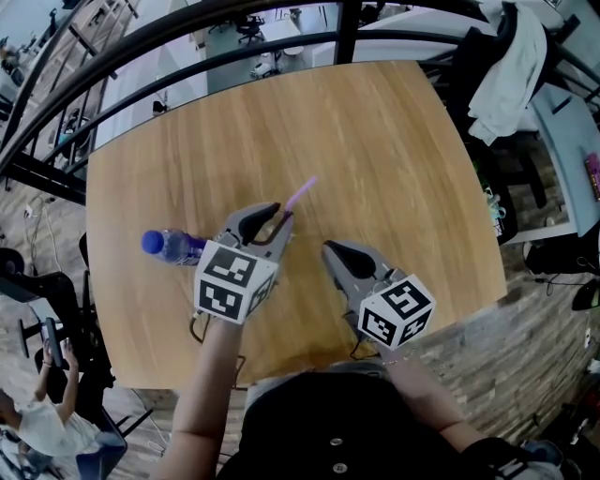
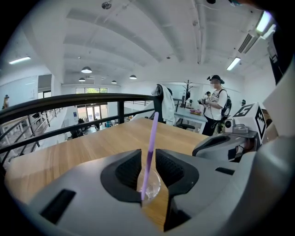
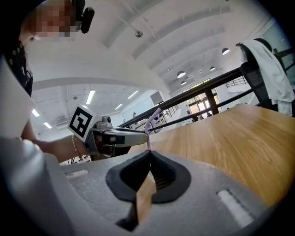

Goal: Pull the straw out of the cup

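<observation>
A clear plastic cup (image 2: 152,185) with a purple straw (image 2: 150,150) stands on the round wooden table (image 1: 375,141). My left gripper (image 2: 148,159) is shut on the cup, a jaw on either side of it. In the head view the straw (image 1: 300,194) leans up and to the right out of the left gripper (image 1: 278,214). My right gripper (image 1: 328,247) hovers just right of it, shut and empty, its tips touching. In the right gripper view, the right gripper (image 3: 150,152) points toward the straw (image 3: 151,126) and the left gripper (image 3: 120,136).
A bottle with a blue cap (image 1: 169,246) lies on the table left of my left gripper. A black railing (image 1: 187,28) curves round the far side. A chair with white clothing (image 1: 506,66) stands at the back right. A person (image 2: 215,103) stands far off.
</observation>
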A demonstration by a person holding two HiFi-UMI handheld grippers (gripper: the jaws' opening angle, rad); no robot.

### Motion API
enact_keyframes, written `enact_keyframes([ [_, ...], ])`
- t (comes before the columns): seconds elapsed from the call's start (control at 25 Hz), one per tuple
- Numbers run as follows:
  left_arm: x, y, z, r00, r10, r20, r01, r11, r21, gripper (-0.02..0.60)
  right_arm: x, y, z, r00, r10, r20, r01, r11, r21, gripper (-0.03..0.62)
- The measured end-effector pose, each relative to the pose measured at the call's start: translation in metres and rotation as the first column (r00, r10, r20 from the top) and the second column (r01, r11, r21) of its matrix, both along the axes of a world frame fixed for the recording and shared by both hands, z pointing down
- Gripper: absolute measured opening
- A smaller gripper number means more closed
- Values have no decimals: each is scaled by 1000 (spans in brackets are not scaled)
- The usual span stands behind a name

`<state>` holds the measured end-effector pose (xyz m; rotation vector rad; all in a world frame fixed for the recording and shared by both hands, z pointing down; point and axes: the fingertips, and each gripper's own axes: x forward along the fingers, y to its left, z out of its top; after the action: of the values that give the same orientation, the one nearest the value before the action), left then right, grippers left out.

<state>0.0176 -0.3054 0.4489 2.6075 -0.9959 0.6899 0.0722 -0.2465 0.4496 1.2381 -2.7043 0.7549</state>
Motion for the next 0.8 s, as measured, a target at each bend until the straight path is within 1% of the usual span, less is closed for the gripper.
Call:
enact_keyframes([
  [0.12,3,1,3,1000,24,14,-24,1000,-7,104,-2,-1,1,1000,-4,3,4,1000,-3,-2],
  [0.32,7,3,7,999,42,23,-42,999,-15,104,-6,-1,2,1000,-12,4,12,1000,-2,-2],
  [0.44,7,2,8,999,32,26,-32,999,-23,93,-6,-2,1,1000,-13,4,13,1000,2,-2],
  [0.52,6,-1,9,1000,20,18,-20,1000,-24,60,-5,-2,1,1000,-10,6,10,1000,5,-2],
  [0.56,6,-2,10,1000,16,16,-15,1000,-25,54,-6,-2,1,1000,-9,7,8,1000,6,-2],
  [0.8,2,-2,8,1000,3,18,-2,999,-33,44,-5,-2,-1,1000,-7,7,7,1000,7,-2],
])
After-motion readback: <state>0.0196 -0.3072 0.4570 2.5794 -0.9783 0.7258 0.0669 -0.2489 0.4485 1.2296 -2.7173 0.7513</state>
